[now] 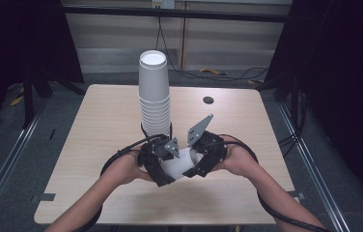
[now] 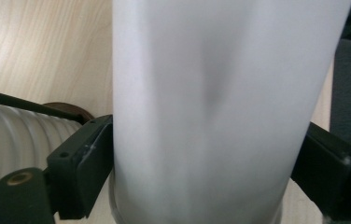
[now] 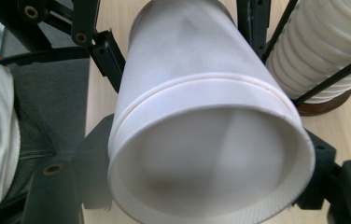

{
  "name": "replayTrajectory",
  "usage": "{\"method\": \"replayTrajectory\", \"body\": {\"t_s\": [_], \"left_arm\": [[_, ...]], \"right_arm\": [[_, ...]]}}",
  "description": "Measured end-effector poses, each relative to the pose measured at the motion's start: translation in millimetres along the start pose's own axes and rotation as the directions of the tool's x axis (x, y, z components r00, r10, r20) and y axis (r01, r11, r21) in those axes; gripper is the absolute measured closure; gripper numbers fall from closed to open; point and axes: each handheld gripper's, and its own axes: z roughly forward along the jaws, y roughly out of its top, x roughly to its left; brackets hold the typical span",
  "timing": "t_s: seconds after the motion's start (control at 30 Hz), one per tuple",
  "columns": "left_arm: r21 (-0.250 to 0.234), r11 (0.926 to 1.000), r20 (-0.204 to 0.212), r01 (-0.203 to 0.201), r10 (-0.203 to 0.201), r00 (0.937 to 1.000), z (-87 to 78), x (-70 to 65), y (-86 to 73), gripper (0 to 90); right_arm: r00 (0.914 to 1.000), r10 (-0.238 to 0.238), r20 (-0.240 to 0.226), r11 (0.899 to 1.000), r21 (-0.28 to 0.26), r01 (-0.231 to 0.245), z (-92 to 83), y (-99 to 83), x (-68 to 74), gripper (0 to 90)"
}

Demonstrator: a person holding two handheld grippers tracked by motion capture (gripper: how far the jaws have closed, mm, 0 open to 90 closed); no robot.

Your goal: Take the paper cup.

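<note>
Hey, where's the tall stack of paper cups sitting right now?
In the high view the cup stack stands upright at the table's middle, just beyond the left gripper and right gripper.

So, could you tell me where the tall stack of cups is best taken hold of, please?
Grip the cup stack across its wall, low down where the nested rims make ridges. It stands upright on the table, so come level from the near side with the jaws either side. That is a judgement.
</note>
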Motion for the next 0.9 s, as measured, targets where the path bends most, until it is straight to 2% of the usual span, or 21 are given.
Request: {"method": "replayTrajectory", "body": {"t_s": [0.07,0.1,0.2,0.37,0.4,0.43,0.53,0.57,0.6,0.63,0.77,0.8,0.83,0.9], "left_arm": [[-0.005,1.0000,0.001,0.001,-0.001,1.0000,-1.0,0.9,-0.9,11.6],[-0.020,0.9998,0.001,0.008,-0.008,1.0000,-1.9,1.3,-2.2,8.0],[-0.040,0.9988,-0.001,0.027,-0.027,0.9996,-3.3,1.3,-3.6,5.5],[-0.089,0.9951,0.005,0.044,-0.043,0.9991,-7.8,4.0,-7.8,3.9],[-0.104,0.9932,0.015,0.053,-0.052,0.9985,-9.0,4.6,-9.5,3.9],[-0.134,0.9889,0.035,0.065,-0.061,0.9976,-10.2,6.2,-13.4,2.9],[-0.146,0.9864,0.030,0.076,-0.073,0.9969,-10.3,6.8,-17.2,0.0],[-0.161,0.9830,0.032,0.088,-0.083,0.9960,-10.4,7.3,-19.6,0.0],[-0.177,0.9786,0.044,0.105,-0.099,0.9941,-9.8,8.4,-22.7,0.0],[-0.177,0.9786,0.044,0.105,-0.099,0.9941,-9.8,8.4,-22.7,0.0],[-0.216,0.9690,0.042,0.120,-0.113,0.9927,-8.4,8.7,-28.7,0.0],[-0.233,0.9646,0.041,0.124,-0.118,0.9922,-7.4,7.9,-30.3,0.3],[-0.236,0.9642,0.039,0.122,-0.116,0.9925,-7.3,7.6,-31.4,0.3],[-0.256,0.9564,0.035,0.140,-0.135,0.9902,-5.3,6.9,-35.3,1.0]], "right_arm": [[0.9999,0.012,0.009,1.000,-0.009,-0.012,-0.2,-0.5,0.9,25.8],[0.9999,0.014,0.001,1.000,-0.010,-0.014,-0.6,-2.2,0.1,25.7],[0.9999,0.009,0.008,1.000,-0.011,-0.009,-0.2,-4.1,0.0,25.6],[0.9997,0.024,0.004,0.999,-0.023,-0.024,-0.9,-6.9,-1.2,25.5],[0.9997,0.024,0.006,0.999,-0.021,-0.024,-1.3,-7.6,-1.2,25.5],[0.9993,0.036,0.001,0.998,-0.042,-0.036,-2.3,-10.0,-1.6,25.5],[0.9991,0.042,0.009,0.998,-0.052,-0.042,-3.3,-12.0,-1.9,25.4],[0.9988,0.048,-0.002,0.997,-0.057,-0.048,-3.9,-13.5,-2.6,25.4],[0.9987,0.051,0.006,0.996,-0.068,-0.051,-4.9,-15.6,-3.0,25.4],[0.9987,0.051,0.006,0.996,-0.068,-0.051,-4.9,-15.6,-3.0,25.4],[0.9981,0.061,-0.001,0.994,-0.088,-0.061,-7.2,-18.8,-3.0,25.2],[0.9979,0.065,0.000,0.993,-0.100,-0.065,-8.3,-21.1,-3.8,25.2],[0.9979,0.065,0.000,0.993,-0.100,-0.065,-8.3,-21.1,-3.8,25.2],[0.9974,0.072,-0.005,0.991,-0.115,-0.073,-8.4,-24.1,-4.7,25.1]]}}
